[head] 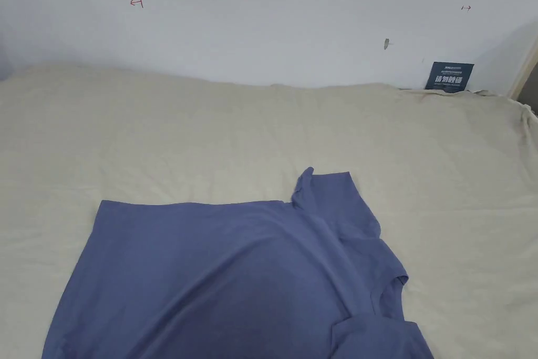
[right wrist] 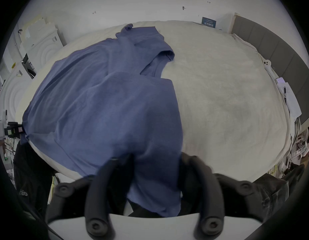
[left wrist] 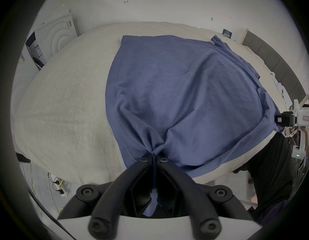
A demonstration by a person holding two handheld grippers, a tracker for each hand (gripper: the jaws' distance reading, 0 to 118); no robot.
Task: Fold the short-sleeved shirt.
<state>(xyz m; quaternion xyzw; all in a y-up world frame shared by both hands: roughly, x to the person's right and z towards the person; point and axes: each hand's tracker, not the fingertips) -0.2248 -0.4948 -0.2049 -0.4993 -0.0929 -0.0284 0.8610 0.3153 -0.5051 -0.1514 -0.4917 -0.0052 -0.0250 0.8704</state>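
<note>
Plain slate-blue short-sleeved shirt (head: pixel 220 270), no print or pattern, with stitching of the same blue along the hem. Cream, unpatterned bed cover (head: pixel 210 129) beneath, against a pale grey-white wall (head: pixel 262 18) with small red marks and a dark navy card (head: pixel 449 76) bearing white lettering. Matte black jaws and white body on the left claw (left wrist: pixel 154 155), the same black and white on the right claw (right wrist: pixel 155 159), black sleeve (left wrist: pixel 271 165) at the edge.

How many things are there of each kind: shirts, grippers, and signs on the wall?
Blue short-sleeved cotton shirt: 1
Black two-jaw grippers, left gripper and right gripper: 2
Dark blue rectangular sign: 1
Total: 4
</note>
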